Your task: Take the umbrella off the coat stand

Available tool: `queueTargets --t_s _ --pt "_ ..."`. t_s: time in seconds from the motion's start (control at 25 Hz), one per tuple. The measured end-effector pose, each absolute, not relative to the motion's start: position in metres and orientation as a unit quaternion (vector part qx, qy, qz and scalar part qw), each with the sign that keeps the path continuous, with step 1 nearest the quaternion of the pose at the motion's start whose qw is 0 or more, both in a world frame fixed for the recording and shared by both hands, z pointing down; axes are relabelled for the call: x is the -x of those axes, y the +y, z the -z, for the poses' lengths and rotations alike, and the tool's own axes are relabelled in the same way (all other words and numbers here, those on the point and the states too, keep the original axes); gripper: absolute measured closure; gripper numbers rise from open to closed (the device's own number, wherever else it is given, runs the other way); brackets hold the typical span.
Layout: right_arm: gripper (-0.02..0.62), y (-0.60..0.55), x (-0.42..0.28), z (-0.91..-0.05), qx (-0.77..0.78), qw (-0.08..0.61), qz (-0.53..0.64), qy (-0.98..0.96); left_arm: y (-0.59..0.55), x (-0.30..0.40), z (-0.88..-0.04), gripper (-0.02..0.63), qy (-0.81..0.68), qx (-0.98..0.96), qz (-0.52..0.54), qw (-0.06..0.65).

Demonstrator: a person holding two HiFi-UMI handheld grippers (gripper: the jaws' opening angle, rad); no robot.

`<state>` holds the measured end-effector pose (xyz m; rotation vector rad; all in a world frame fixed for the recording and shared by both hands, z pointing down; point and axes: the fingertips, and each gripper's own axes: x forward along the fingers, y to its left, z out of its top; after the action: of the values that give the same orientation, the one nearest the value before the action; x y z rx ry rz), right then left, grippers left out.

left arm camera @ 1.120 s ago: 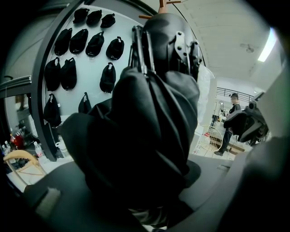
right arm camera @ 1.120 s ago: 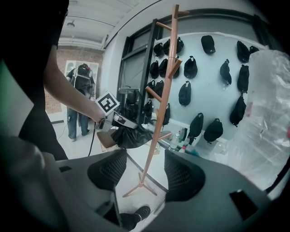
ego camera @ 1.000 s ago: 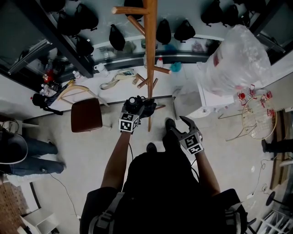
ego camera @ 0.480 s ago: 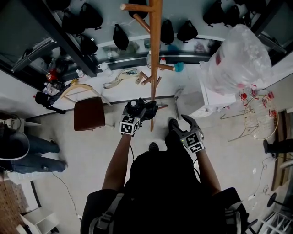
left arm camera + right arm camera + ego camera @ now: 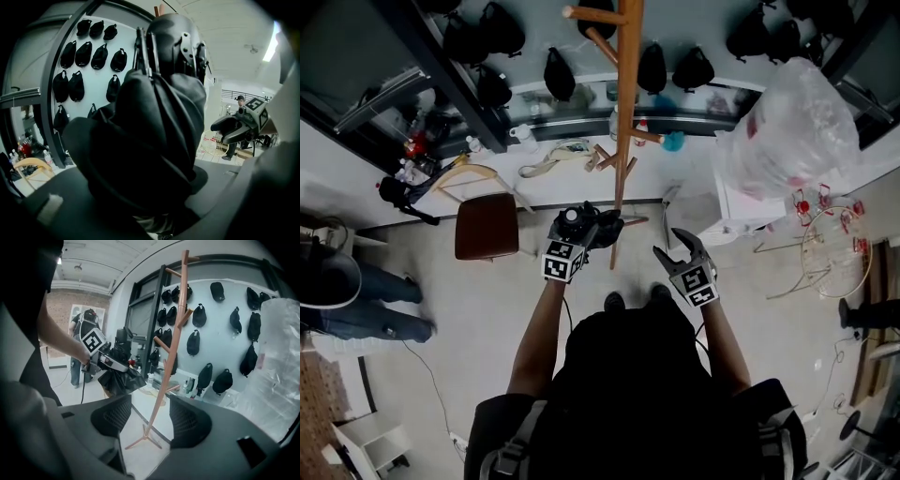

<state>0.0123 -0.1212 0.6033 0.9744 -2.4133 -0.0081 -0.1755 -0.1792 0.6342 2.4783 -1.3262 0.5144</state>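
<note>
The head view looks steeply down over the person at the coat stand (image 5: 624, 112). The left tool's (image 5: 589, 225) camera sits hard against the umbrella (image 5: 154, 140); the right tool's (image 5: 669, 246) faces the stand from nearby. All three share the wall of caps (image 5: 199, 315).

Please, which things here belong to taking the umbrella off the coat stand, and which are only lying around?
For the job: black umbrella, clamped in the left gripper; wooden coat stand; right gripper, open and empty.

Just lying about: brown stool; clear plastic bag; black caps on the wall.
</note>
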Motion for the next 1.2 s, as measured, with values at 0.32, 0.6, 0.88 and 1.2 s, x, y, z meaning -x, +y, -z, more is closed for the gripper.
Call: queueTargets --t_s 0.32,0.6,0.88,1.2 --pt "0.337 -0.135 -0.022 -0.589 -0.337 0.262 0.015 -0.904 -0.166 0.164 -0.608 0.365 -0.477 -0.849 -0.182 0.132" --pt "0.339 -0.136 -0.044 -0.577 -0.323 0.255 0.020 -0.911 -0.149 0.143 -0.592 0.365 -0.496 -0.839 -0.174 0.137" --pt "0.341 -0.136 -0.066 -0.576 -0.308 0.256 0.021 -0.916 -0.134 0.118 -0.585 0.364 -0.506 -0.833 -0.177 0.137" --pt "0.341 -0.136 -0.072 -0.575 -0.286 0.252 0.026 -0.924 -0.122 0.108 -0.580 0.364 -0.525 -0.821 -0.176 0.140"
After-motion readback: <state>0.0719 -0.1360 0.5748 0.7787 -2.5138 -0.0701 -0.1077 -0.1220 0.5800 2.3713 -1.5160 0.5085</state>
